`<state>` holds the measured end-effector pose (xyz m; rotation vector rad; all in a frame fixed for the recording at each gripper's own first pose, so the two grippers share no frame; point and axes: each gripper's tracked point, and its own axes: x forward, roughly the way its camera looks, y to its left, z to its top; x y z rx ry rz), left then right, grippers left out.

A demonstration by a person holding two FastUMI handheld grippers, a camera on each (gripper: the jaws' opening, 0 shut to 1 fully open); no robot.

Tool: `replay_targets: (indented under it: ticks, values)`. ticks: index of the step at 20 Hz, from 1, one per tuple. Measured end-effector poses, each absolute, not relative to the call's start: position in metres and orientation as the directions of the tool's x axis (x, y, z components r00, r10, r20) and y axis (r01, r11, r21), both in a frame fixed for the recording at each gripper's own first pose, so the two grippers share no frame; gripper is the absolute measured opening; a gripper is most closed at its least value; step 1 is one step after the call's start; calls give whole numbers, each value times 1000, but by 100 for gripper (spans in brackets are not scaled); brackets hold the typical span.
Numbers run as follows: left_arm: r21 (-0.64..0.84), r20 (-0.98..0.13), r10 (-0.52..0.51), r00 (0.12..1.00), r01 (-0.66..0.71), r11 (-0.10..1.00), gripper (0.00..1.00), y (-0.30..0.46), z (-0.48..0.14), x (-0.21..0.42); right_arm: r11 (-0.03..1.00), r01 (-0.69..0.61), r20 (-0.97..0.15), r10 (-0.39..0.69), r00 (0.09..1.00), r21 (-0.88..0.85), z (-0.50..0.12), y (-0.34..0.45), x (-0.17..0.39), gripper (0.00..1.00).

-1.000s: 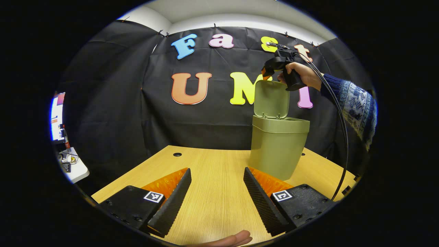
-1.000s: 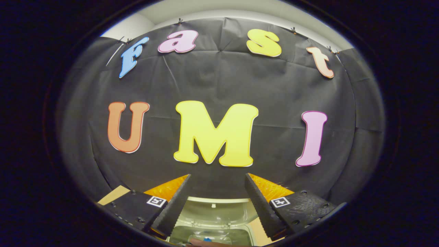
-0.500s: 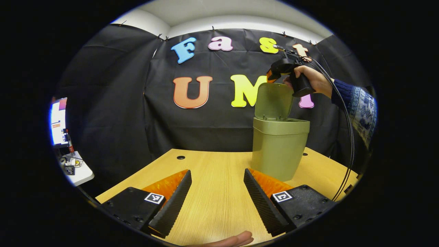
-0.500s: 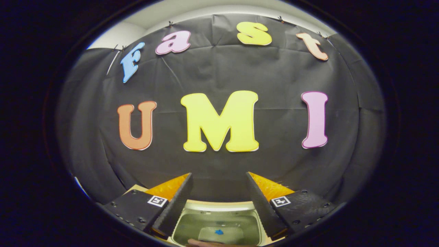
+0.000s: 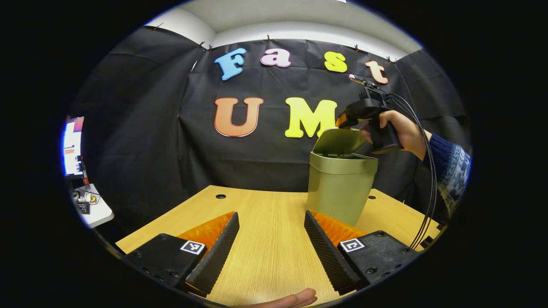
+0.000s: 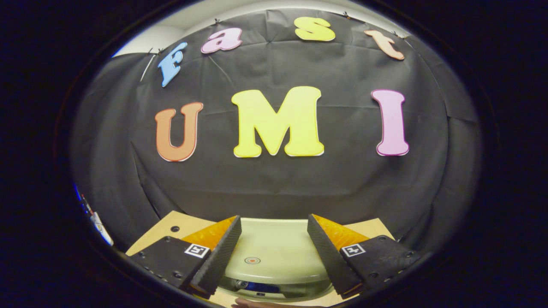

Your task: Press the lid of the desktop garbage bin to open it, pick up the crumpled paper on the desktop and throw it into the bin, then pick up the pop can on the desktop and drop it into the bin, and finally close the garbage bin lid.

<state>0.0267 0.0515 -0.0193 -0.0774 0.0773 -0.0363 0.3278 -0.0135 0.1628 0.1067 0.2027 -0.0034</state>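
Lid (image 5: 336,142) of the garbage bin (image 5: 340,188) has dropped from near upright a second ago to a shallow tilt, roughly halfway shut. The right tongs (image 5: 342,122), held in a hand (image 5: 400,132) with a patterned sleeve, sit above and behind the lid at its far right edge. In the right gripper view the lid top (image 6: 269,252) lies between and below the right tongs (image 6: 274,244), which stand wide apart and hold nothing; a dark gap at the near rim shows the bin is not yet closed.

Judgement: no paper or can is seen on the worktop (image 5: 265,239), so the closing step is in hand, and a further downward press should seat the lid.

The left tongs (image 5: 272,239) hover low over the near worktop, spread wide and empty, well apart from the bin.

Clearances:
- Bin stands on the right part of the worktop, towards the far edge and near the booth wall.
- Worktop left of the bin is open.
- A cable (image 5: 428,192) hangs from the right tongs down past the right edge, near the bin; it could snag.
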Motion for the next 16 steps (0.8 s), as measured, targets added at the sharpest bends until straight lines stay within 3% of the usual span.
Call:
replay_targets:
  ticks: [8, 16]
  values:
    - [-59, -94, -7, 996, 2, 998, 99, 52, -23, 25, 994, 8, -280, 24, 960, 111, 118, -13, 297, 96]
    - [-44, -68, -51, 996, 48, 998, 98, 41, -13, 17, 997, 13, -312, 12, 950, 79, 104, -3, 276, 96]
